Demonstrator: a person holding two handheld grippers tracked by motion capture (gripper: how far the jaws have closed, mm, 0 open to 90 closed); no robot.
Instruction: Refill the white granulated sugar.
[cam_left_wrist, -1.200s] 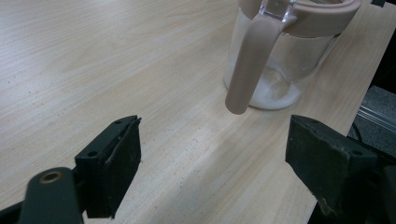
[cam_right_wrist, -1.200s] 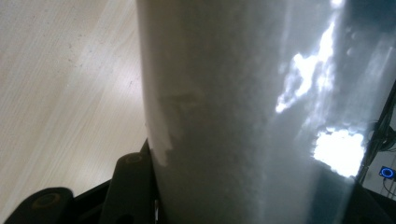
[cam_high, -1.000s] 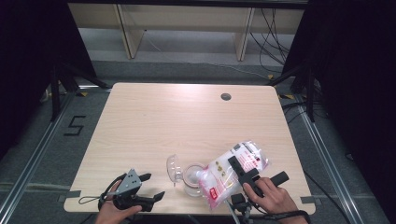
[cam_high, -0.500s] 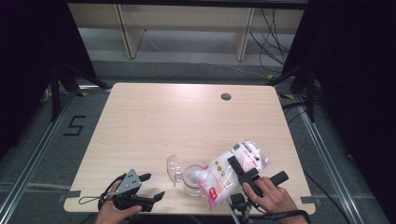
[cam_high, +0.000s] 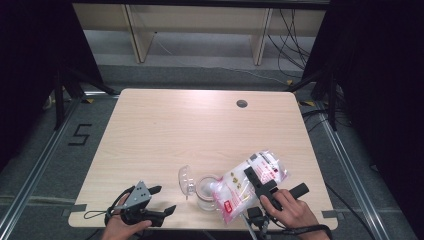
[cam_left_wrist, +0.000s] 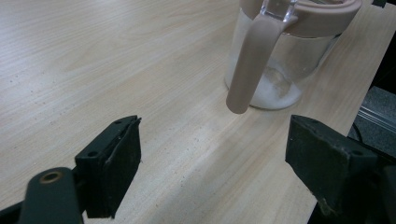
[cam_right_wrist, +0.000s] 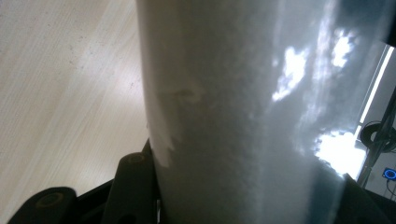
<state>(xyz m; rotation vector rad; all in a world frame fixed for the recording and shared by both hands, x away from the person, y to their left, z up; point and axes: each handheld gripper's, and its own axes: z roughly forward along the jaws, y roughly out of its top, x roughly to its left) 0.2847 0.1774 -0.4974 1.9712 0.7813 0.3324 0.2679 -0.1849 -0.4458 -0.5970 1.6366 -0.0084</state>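
From my end, the right gripper view is mostly the bag (cam_right_wrist: 243, 116) pressed against the lens; its label and both ends run off frame, and the white contents read as a blur. The right gripper (cam_right_wrist: 154, 205) jaws are buried behind it, so I can't see where the pads meet it.

In the left gripper view, the jar (cam_left_wrist: 280, 56) is cut off at the top edge; its rim and opening are out of shot.

In the high view, the bag (cam_high: 250, 182) covers the jar's (cam_high: 202, 190) mouth, so I can't tell how far in it sits. Bag print is too small to read. Both forearms are clipped by the bottom edge.
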